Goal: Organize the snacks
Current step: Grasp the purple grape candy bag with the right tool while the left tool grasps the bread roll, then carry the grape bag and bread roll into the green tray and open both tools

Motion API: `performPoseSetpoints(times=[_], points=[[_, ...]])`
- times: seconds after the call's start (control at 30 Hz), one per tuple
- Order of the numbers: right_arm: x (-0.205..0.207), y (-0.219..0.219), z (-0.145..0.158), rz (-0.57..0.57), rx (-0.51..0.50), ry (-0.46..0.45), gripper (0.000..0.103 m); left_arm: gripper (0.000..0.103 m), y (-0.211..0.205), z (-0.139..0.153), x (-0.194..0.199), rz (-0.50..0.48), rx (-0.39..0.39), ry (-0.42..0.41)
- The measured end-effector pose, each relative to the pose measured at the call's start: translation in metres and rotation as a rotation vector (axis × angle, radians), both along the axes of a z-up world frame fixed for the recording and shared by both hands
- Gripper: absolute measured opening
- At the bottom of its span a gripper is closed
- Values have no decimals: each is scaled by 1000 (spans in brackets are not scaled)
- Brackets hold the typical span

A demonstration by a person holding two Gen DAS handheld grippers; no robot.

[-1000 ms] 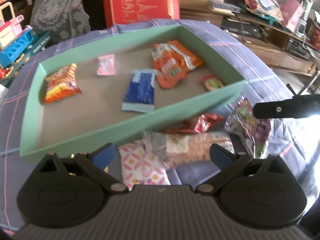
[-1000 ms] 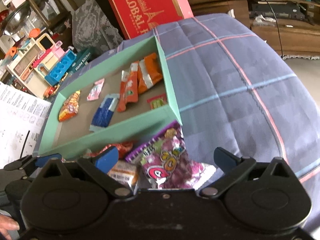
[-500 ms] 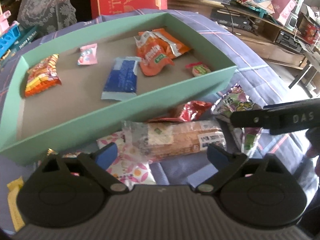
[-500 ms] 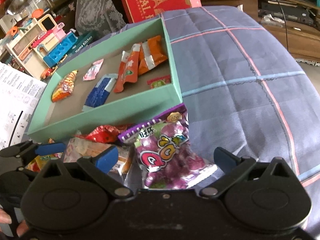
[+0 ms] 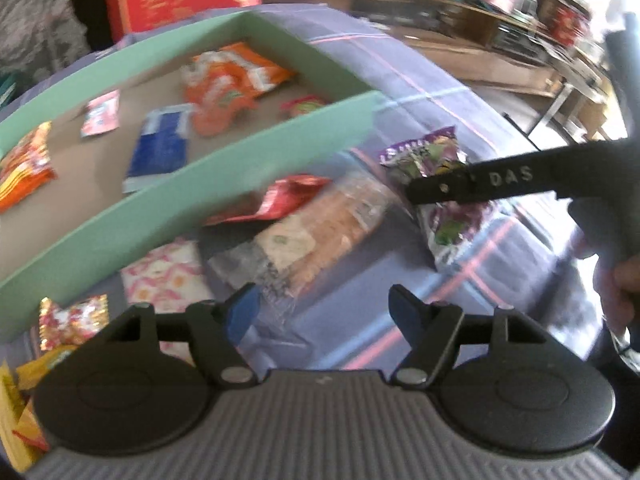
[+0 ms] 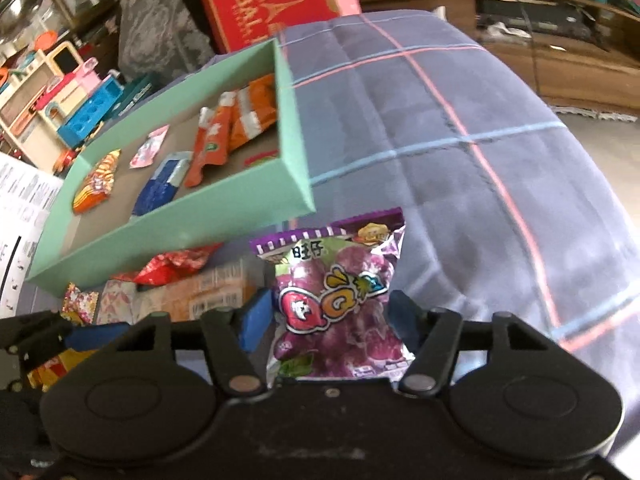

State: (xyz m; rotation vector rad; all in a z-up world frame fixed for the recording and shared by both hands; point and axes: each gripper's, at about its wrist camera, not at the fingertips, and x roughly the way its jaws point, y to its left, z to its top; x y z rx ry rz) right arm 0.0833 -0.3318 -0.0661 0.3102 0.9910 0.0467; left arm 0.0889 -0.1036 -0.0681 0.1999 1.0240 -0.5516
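A green tray on the plaid cloth holds orange packets, a blue packet and other small snacks. In front of it lie a red packet, a clear-wrapped cracker pack, a pink patterned pack and a purple grape candy bag. My right gripper is open, its fingers on either side of the purple bag; it also shows in the left wrist view. My left gripper is open and empty, just before the cracker pack's near end.
A red carton stands behind the tray. Toys and papers crowd the left. Shelves with clutter fill the right background. Small yellow and red sweets lie by the tray's near left corner.
My right gripper has moved forward and narrowed, so its fingers now flank the purple bag. My left gripper has swung right and closed in on the cracker pack, its opening narrower.
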Motion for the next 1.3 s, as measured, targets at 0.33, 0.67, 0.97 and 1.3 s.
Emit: performPoseSetpoints(times=[0.33, 0.67, 0.97, 1.3], points=[[-34, -32, -1, -30, 20, -13, 63, 71, -19, 25, 13, -29, 20, -103], [-42, -31, -4, -37, 15, -63, 65, 50, -57, 1, 12, -107, 147, -98], [-49, -30, -5, -33, -9, -113, 58, 52, -56, 5, 14, -36, 87, 1], [-53, -40, -7, -51, 67, -117, 58, 53, -77, -8, 27, -30, 153, 21]])
